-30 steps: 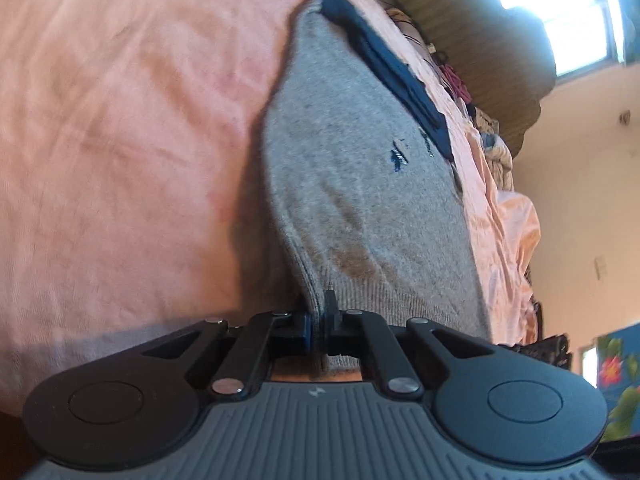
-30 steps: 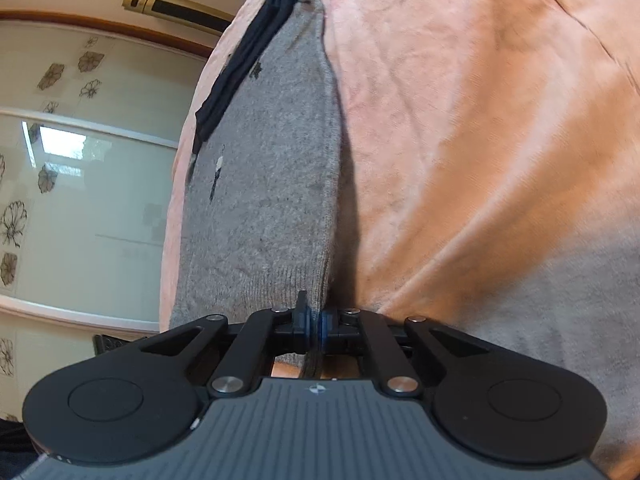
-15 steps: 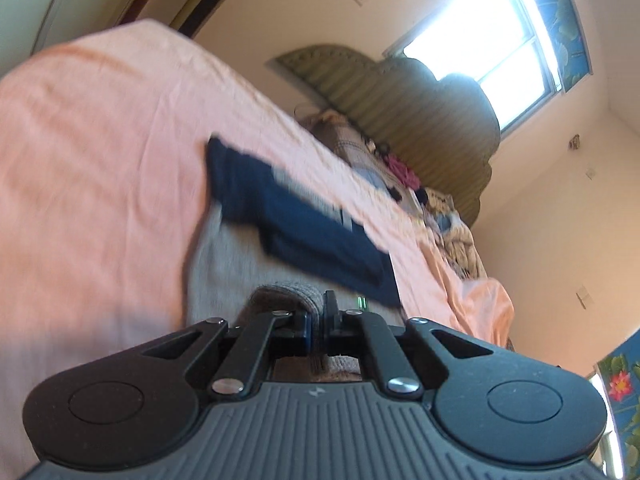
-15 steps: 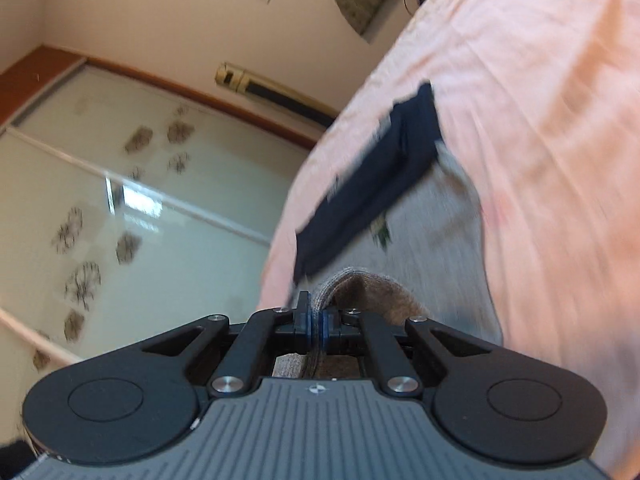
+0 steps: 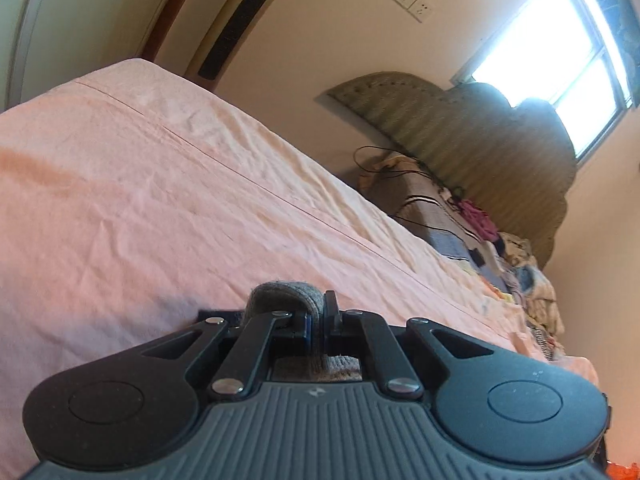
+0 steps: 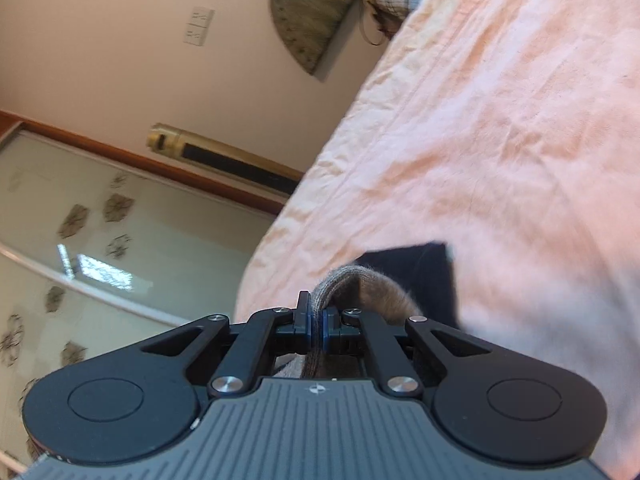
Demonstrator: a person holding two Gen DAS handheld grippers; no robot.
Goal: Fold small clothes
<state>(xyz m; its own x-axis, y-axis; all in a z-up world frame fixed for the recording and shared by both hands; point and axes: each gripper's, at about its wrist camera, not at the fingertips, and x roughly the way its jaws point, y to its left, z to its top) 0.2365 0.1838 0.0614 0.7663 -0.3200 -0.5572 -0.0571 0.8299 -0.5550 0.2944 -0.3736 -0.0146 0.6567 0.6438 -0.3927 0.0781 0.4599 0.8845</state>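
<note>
A grey knitted garment (image 5: 280,292) is bunched into a fold over my left gripper (image 5: 318,320), which is shut on its edge just above the pink bed sheet (image 5: 160,200). In the right wrist view the same grey garment (image 6: 376,288) arches over my right gripper (image 6: 316,312). Those jaws are opening, though the pads still pinch the knit between them. The garment's dark navy part (image 6: 432,276) lies on the pink sheet (image 6: 500,140) just beyond the fold. The rest of the garment is hidden under the grippers.
An olive padded headboard (image 5: 480,132) stands at the bed's far end with a heap of clothes and bedding (image 5: 500,248) and a black cable before it. A bright window (image 5: 560,40) is above. A patterned sliding door (image 6: 100,240) runs along the bed's left side.
Both grippers have carried the grey hem forward over the garment, folding it. The flat grey body seen earlier has slid out of view beneath them, and more of the bed and room shows.
</note>
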